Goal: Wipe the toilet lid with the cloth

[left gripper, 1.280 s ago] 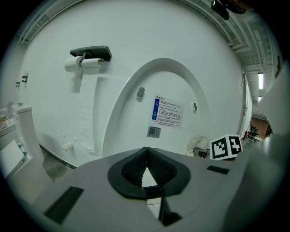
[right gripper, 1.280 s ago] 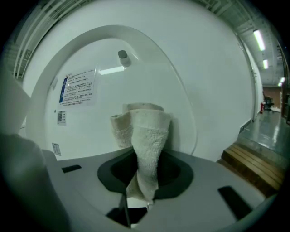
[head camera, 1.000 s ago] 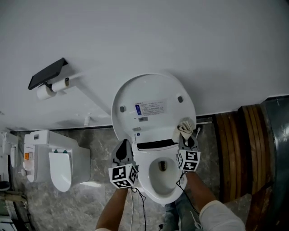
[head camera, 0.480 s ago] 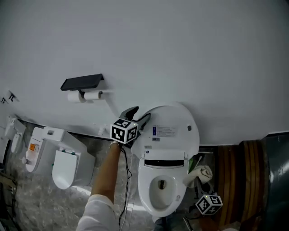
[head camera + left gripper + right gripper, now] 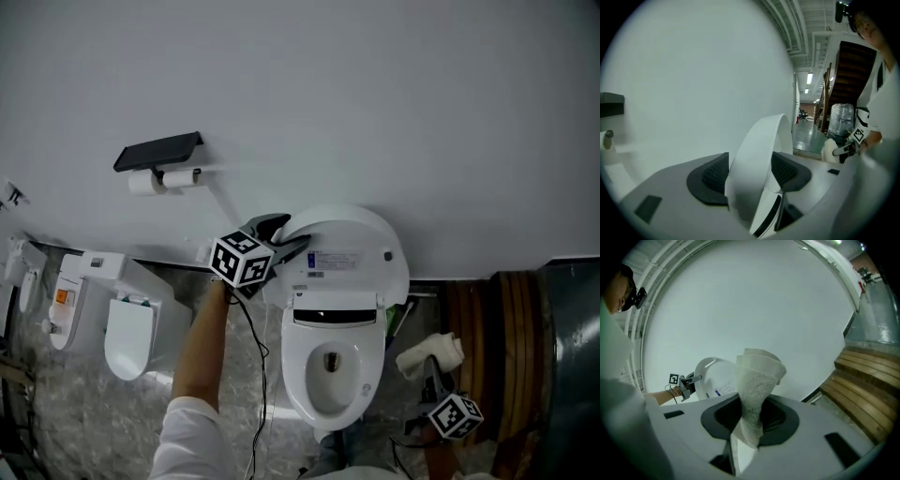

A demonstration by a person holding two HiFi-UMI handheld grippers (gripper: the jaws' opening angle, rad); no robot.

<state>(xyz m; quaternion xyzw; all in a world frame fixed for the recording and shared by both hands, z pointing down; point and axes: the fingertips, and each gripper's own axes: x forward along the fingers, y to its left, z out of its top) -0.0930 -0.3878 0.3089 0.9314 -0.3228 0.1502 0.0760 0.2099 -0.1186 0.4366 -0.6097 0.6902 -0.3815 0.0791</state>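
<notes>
At ten o'clock in the head view hangs a toilet-roll holder. The left gripper, its jaws just opened wide, straddles the nine o'clock rim of the upright toilet lid. At four o'clock from the bowl, well apart from the lid, the right gripper is clamped on the folded white cloth.

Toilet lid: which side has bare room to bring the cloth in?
The right: the lid is bare along that rim, bordered by the wall and wooden steps. Its left rim is crowded: the left gripper, jaws just opened, straddles it.
</notes>
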